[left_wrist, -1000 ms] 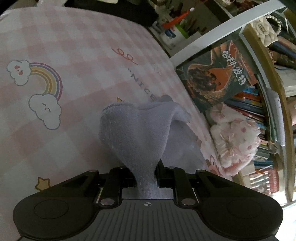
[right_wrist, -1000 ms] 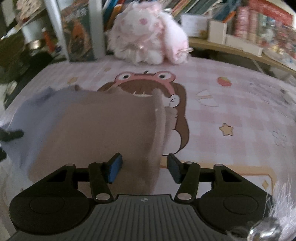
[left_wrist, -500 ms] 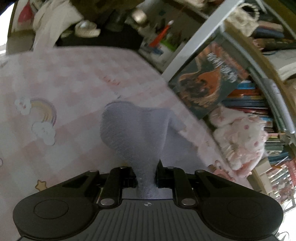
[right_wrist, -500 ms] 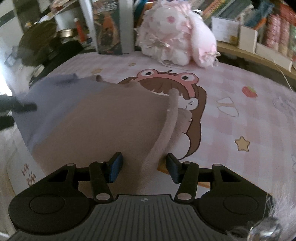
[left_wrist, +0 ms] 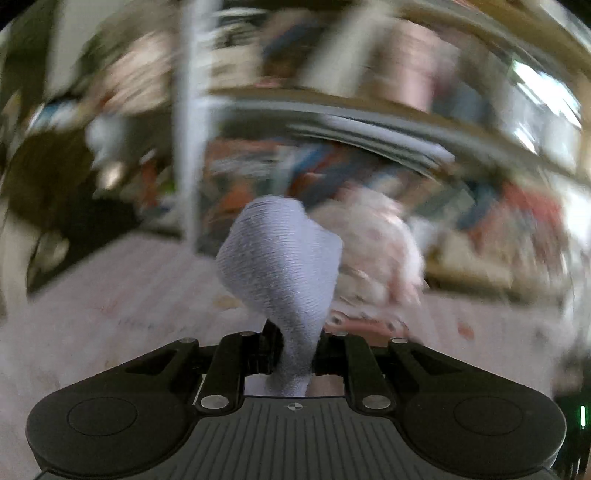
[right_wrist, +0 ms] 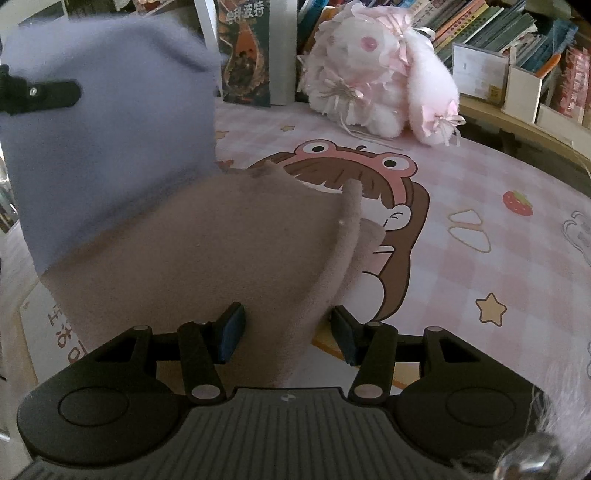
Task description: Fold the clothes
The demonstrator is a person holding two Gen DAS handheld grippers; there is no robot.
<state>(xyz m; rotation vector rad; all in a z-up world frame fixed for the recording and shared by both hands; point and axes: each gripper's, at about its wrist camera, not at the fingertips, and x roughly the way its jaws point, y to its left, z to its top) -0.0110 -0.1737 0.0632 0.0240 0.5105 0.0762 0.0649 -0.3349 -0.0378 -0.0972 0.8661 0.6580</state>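
Lavender-and-taupe fleece garment (right_wrist: 155, 221) lifted off pink checked sheet (right_wrist: 480, 236) — left gripper (left_wrist: 295, 350) clamped on lavender end, right gripper (right_wrist: 288, 332) fingers apart w/ taupe edge between, not pinched.

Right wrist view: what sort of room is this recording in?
Probably a bedroom or child's room at home: a pink checked cartoon sheet covers the surface, a pink plush toy sits at its far edge, and crowded bookshelves stand behind.

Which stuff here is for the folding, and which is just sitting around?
For the folding:
- lavender cloth
- left claw, pinching it
- right claw, open around the brown part

Sitting around:
- plush bunny
- books
- cartoon sheet
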